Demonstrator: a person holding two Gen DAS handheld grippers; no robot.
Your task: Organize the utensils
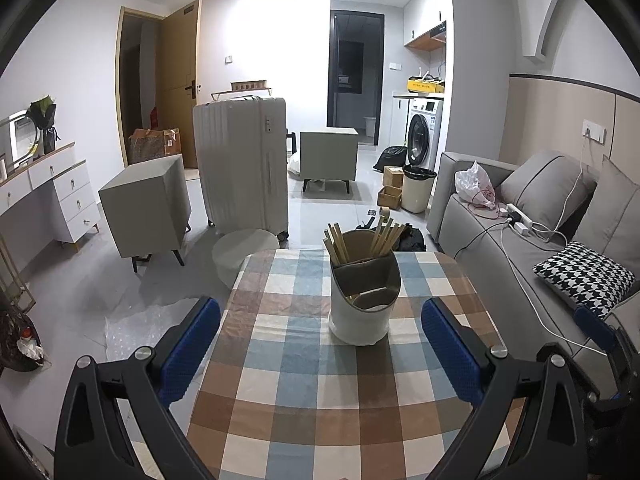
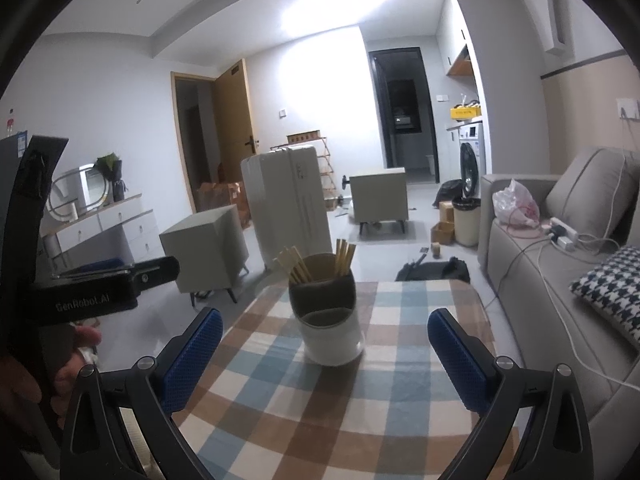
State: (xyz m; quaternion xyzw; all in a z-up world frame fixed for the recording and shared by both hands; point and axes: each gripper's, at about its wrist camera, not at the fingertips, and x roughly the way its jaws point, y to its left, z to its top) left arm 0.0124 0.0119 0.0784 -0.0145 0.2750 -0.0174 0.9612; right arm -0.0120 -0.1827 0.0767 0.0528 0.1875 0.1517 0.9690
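The utensil holder [image 1: 362,296] stands upright in the middle of the left wrist picture, a white tub with dark inner walls that divide it in compartments. In its back compartments stand two bunches of wooden chopsticks [image 1: 362,240], one leaning left and one leaning right, with their ends above the rim. In the front compartment something pale lies low, but I cannot tell what it is. The right wrist picture shows the same holder [image 2: 330,320] a little left of centre.

The holder rests on a table covered by a checked cloth [image 1: 296,380] of blue, brown and cream squares, which fills the lower middle of both pictures.

The left gripper [image 1: 320,356] has its blue-padded fingers [image 1: 188,356] spread wide apart near the bottom of the frame, with nothing between them; the holder is beyond the tips and not touched. The right gripper [image 2: 324,362] is also spread wide and carries nothing, its pads [image 2: 192,360] on each side of the lower frame.

At the left edge of the right wrist picture there is the black body of the other gripper, and a hand [image 2: 74,364] below it.

Behind the table, a white suitcase [image 1: 242,164] stands on the floor in the upper middle. A grey sofa [image 1: 520,216] runs along the right side, with a black-and-white patterned cushion [image 1: 586,274] on it.
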